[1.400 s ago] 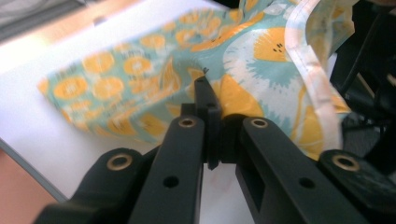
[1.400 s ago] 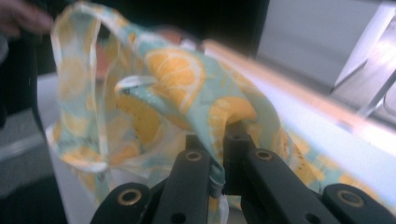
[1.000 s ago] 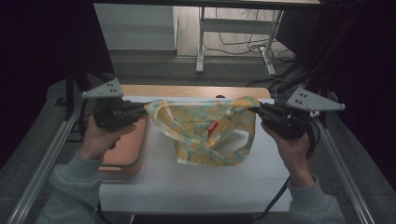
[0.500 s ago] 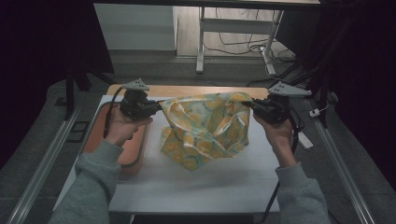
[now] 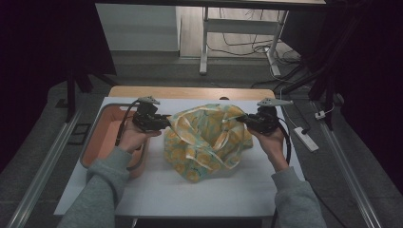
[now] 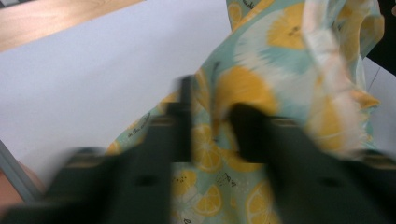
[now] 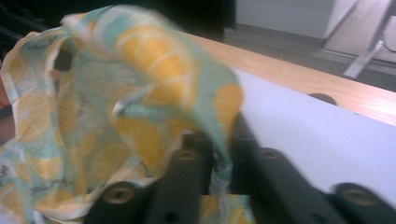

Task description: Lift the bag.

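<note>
A lemon-print cloth [image 5: 206, 137] in teal and yellow lies bunched on the white table [image 5: 214, 190], between my two grippers. The left gripper [image 5: 166, 122] is at the cloth's left edge. In the left gripper view its jaws [image 6: 210, 112] have just been opening and stand apart, with the cloth [image 6: 280, 60] in the gap and beyond. At the cloth's right edge is the right gripper [image 5: 240, 119]. Its jaws [image 7: 222, 140] have also just been opening by a little. A hem of the cloth [image 7: 116, 93] still hangs in the narrow slot between them.
An orange tray [image 5: 102, 137] sits on the table's left side, under my left forearm. A wooden strip [image 5: 190, 91] runs along the far edge. A power strip [image 5: 304, 137] lies on the floor at the right, and metal rails flank the table.
Both hands have come down and moved toward the far side of the table. The cloth, held spread in the air before, now slumps on the table, and both pairs of jaws have parted.
</note>
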The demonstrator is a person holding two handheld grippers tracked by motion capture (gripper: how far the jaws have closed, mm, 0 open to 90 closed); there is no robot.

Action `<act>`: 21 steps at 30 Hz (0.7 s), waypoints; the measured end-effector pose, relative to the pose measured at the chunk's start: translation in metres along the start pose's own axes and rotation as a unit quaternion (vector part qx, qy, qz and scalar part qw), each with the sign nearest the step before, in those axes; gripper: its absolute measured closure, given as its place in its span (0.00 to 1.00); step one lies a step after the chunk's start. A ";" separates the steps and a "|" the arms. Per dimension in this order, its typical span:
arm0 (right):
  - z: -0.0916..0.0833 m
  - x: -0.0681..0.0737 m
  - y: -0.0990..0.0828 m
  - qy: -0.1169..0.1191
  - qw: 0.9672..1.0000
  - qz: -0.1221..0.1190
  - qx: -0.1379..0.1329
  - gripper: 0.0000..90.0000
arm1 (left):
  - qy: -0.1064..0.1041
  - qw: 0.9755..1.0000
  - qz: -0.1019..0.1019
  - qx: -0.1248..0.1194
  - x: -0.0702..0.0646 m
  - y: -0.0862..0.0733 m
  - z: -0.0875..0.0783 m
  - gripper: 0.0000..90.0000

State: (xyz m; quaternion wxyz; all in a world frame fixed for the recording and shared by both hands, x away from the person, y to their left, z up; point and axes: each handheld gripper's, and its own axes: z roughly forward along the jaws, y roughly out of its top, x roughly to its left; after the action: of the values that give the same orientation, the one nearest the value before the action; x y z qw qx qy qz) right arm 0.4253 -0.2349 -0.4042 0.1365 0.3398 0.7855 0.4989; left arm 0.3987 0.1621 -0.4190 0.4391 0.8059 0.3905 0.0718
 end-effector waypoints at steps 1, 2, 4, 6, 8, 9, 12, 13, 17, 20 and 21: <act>-0.003 0.001 0.001 0.001 1.000 -0.002 -0.008 0.70 | 0.002 1.000 0.006 -0.011 -0.002 -0.001 -0.005 0.31; -0.009 0.003 0.001 0.003 1.000 -0.004 -0.016 0.63 | 0.001 1.000 0.008 -0.023 -0.003 -0.002 -0.012 0.23; -0.022 0.005 0.000 0.007 0.999 -0.007 -0.035 0.53 | -0.004 0.999 0.012 -0.039 -0.004 -0.007 -0.026 0.14; -0.035 0.006 -0.004 0.014 0.999 -0.011 -0.043 0.50 | 0.000 0.999 0.021 -0.041 -0.006 -0.014 -0.039 0.13; -0.046 0.006 -0.010 0.012 0.999 -0.016 -0.037 0.45 | 0.005 0.999 0.023 -0.035 -0.008 -0.023 -0.051 0.13; -0.052 0.006 -0.014 0.013 0.999 -0.016 -0.038 0.44 | 0.009 0.999 0.021 -0.035 -0.009 -0.029 -0.057 0.13; -0.067 0.006 -0.027 0.017 0.999 -0.017 -0.035 0.41 | 0.019 0.999 0.011 -0.033 -0.013 -0.049 -0.066 0.15; -0.071 0.006 -0.033 0.017 0.999 -0.017 -0.032 0.41 | 0.024 0.999 0.011 -0.031 -0.016 -0.055 -0.068 0.16; -0.078 0.007 -0.060 0.009 1.000 -0.014 -0.014 0.41 | 0.024 0.999 0.006 -0.026 -0.027 -0.079 -0.072 0.18; -0.080 0.010 -0.080 0.006 1.000 -0.019 -0.005 0.41 | 0.022 1.000 0.008 -0.018 -0.034 -0.092 -0.073 0.19; -0.081 0.011 -0.085 0.006 1.000 -0.022 -0.002 0.41 | 0.026 0.999 0.010 -0.018 -0.037 -0.095 -0.073 0.19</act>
State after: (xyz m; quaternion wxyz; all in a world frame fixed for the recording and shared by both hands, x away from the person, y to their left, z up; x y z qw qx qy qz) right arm 0.3388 -0.3067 -0.4397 0.1431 0.3192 0.7927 0.4992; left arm 0.2861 0.2139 -0.4392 0.4427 0.7995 0.3925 0.1036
